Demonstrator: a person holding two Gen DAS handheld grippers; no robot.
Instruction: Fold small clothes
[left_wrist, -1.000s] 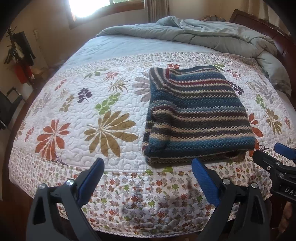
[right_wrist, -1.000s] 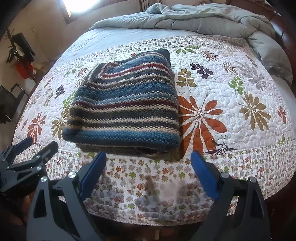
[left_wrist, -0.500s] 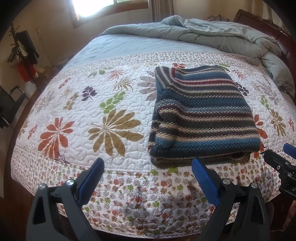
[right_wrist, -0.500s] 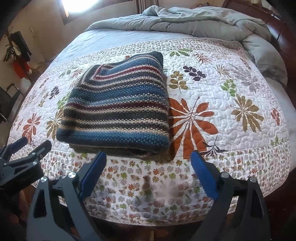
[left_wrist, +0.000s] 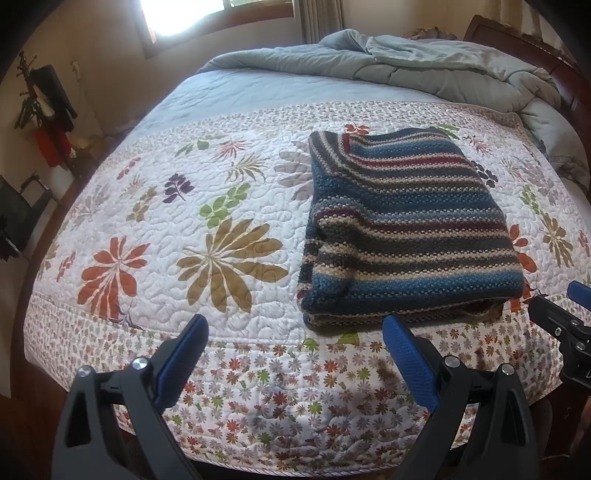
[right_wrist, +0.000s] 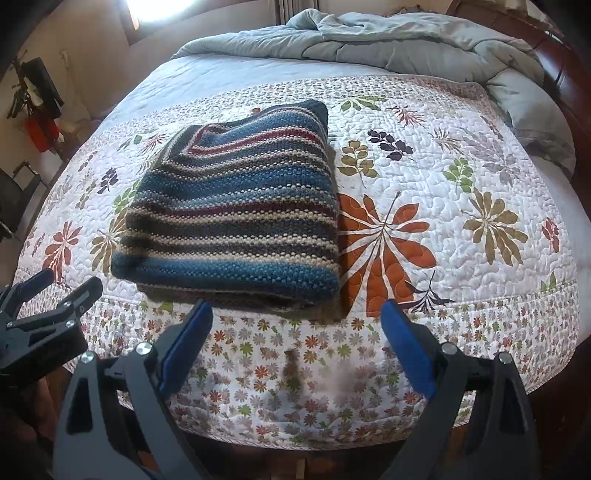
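A striped knit sweater, blue, tan, grey and red, lies folded into a thick rectangle on the floral quilt; it also shows in the right wrist view. My left gripper is open and empty, hovering over the quilt's near border, in front and left of the sweater. My right gripper is open and empty, just short of the sweater's near folded edge. Each gripper appears in the other's view: the right one at the right edge, the left one at the left edge.
A rumpled grey-blue comforter is heaped at the far end of the bed by the dark wooden headboard. A dark chair and hanging clothes stand left of the bed. The bed's near edge drops off below the grippers.
Both grippers have drawn back slightly from the bed and stayed open. The sweater has not moved on the quilt.
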